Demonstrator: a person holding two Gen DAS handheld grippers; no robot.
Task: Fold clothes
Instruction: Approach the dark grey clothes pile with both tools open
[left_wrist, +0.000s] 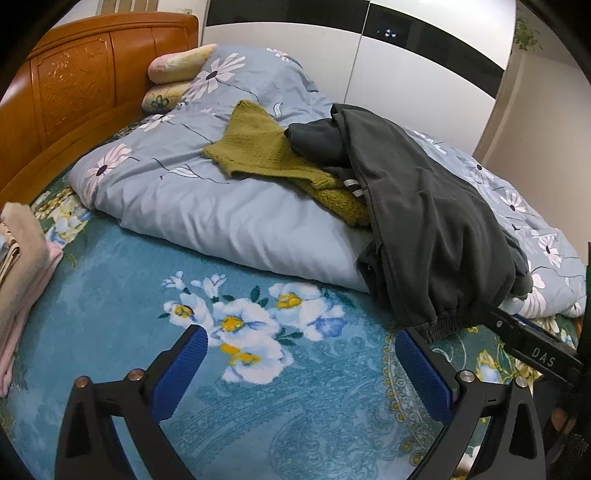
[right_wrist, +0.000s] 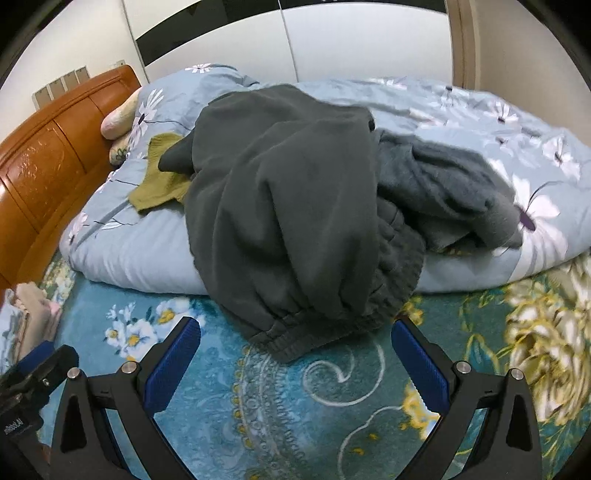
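Blue pads (left_wrist: 183, 373) of the left gripper (left_wrist: 301, 373) sit nearest, spread wide apart over the flowered bedspread (left_wrist: 258, 424) with nothing between them; it seems to wait on bare cloth where a garment could be laid flat. Far left of its fingers lies a folded stack (left_wrist: 22, 258) of pale and pink items, probably work already done and set aside. Ahead, on the rolled duvet (left_wrist: 192, 206), a green knit (left_wrist: 266, 155) lies partly under the dark sweatpants (left_wrist: 424, 221), so the pants should come off first. Their elastic cuff (right_wrist: 295, 332) hangs off the duvet onto the bedspread just ahead of the right gripper (right_wrist: 295, 365), between its fingers but untouched; these too stand fully apart, apparently lined up to pinch it. Right of the pants, a second grey garment (right_wrist: 461, 192) lies crumpled on the duvet.
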